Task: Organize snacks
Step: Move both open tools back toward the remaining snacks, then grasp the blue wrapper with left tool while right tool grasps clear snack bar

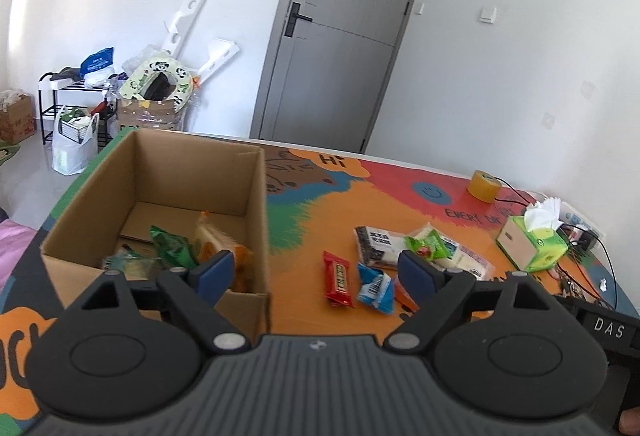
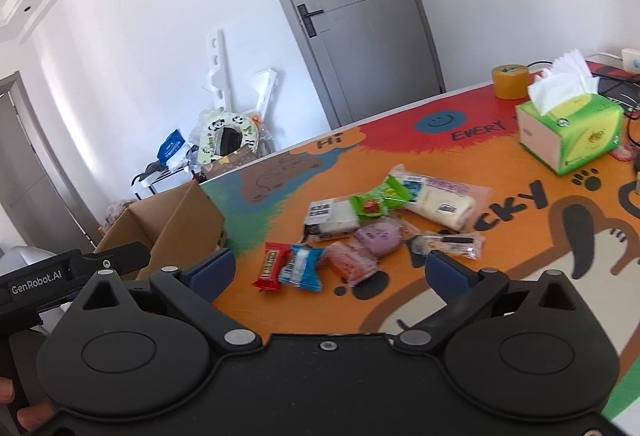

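Observation:
An open cardboard box (image 1: 256,196) stands on the left of the table and holds several snack packs, among them a green one (image 1: 172,246). It also shows in the right wrist view (image 2: 176,224). Loose snacks lie to its right: a red bar (image 1: 338,278) (image 2: 273,265), a blue pack (image 1: 374,286) (image 2: 302,267), a pink pack (image 2: 352,262), a purple one (image 2: 378,236), a green pack (image 2: 378,198) and a long white roll (image 2: 440,202). My left gripper (image 1: 318,272) is open and empty above the box's right wall. My right gripper (image 2: 330,270) is open and empty above the red and blue packs.
The table (image 2: 500,248) has a colourful printed cover. A green tissue box (image 2: 572,128) and a roll of tape (image 2: 510,80) stand at the far right, with cables (image 1: 580,236) behind. A grey door (image 1: 336,48) and floor clutter (image 1: 152,92) lie beyond the table.

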Available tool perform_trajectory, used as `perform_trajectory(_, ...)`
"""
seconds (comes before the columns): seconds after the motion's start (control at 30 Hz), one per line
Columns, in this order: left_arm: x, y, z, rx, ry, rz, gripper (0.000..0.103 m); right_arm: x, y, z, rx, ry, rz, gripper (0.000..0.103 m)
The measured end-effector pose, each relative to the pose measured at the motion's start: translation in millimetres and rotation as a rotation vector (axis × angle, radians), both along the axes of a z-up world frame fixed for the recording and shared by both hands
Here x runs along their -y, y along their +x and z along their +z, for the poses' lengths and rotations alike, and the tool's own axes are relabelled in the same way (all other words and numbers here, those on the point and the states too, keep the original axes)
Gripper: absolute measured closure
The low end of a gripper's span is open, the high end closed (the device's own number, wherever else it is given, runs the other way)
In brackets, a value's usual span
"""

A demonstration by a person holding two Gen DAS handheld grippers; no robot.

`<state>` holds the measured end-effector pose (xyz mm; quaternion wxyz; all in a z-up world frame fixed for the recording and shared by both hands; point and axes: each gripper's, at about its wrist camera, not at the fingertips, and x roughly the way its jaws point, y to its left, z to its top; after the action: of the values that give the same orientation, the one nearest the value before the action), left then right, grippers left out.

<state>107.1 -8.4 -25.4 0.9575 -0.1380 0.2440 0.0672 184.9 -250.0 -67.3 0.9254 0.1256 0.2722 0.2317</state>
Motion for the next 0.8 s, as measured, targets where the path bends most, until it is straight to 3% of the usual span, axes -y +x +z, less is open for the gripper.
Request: perform_trajectory(0.8,54.9,40.3,-19.7,-0.037,0.022,-0.131,0.018,53.4,26.4,-30.5,-0.052,0.009,-0.073,0.004)
